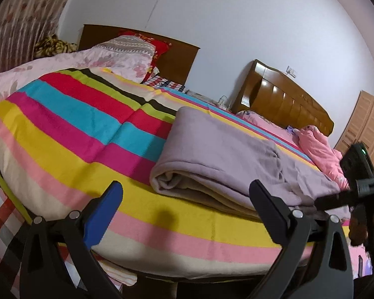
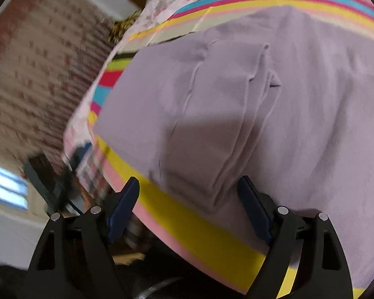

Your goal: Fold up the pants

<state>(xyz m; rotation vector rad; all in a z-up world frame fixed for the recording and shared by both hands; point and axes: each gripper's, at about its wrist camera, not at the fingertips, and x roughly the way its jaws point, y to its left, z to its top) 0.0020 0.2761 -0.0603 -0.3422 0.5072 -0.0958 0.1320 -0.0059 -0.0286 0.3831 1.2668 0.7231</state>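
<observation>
the pants [image 1: 227, 154] lie folded on the striped bed [image 1: 69, 134], near its front edge. the left tool [image 1: 184, 199] hangs spread just short of the pants' thick folded end, gripping nothing. the right tool [image 2: 188, 194] is spread over the pants' front edge, also empty. risk, as i judge it: a shallow pinch catches only the top layer, so the stack peels apart.

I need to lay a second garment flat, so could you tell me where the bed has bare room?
The striped sheet is bare left of the folded pants, from the near edge back to the floral quilt. A narrow strip runs in front of the pants. The right is crowded: pink bedding and right gripper.
</observation>
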